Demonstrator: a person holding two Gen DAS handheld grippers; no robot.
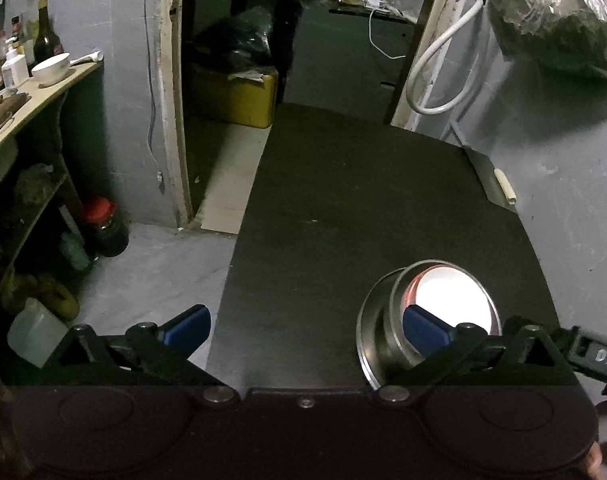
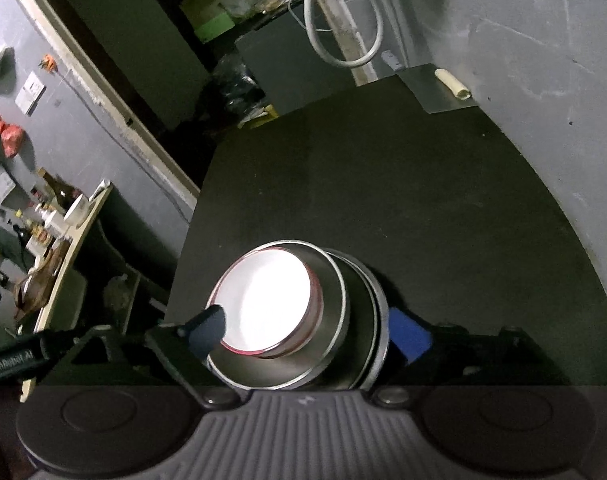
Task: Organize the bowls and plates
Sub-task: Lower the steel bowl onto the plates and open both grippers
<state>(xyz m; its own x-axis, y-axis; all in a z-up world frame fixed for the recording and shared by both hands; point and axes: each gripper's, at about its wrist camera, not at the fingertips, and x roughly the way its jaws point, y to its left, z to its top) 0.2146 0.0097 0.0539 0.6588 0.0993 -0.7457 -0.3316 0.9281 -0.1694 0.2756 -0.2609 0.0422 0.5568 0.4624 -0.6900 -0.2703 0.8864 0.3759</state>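
Writing: white letters "DAS" on a black bar at the right edge of the left wrist view, rest cut off; the right wrist view shows a black bar lower left w/ print, approx "GenRobot.AI", blurred.
Left gripper (image 1: 305,330): jaws spread wide, released, nothing between them. Right blue pad (image 1: 425,330) overlaps the stack in view; contact can't be told.
Right gripper (image 2: 309,334): jaws wide apart, released. Blue pads sit either side of the stack, left pad (image 2: 207,330) over its rim; no visible squeeze.
Stack (image 2: 295,320): nested steel bowls on a steel plate, white red-rimmed dish on top. Sits upright on the worktop (image 2: 423,200), near edge.
Bkgd: white bowl (image 1: 51,69) and bottles on a side shelf, well apart.
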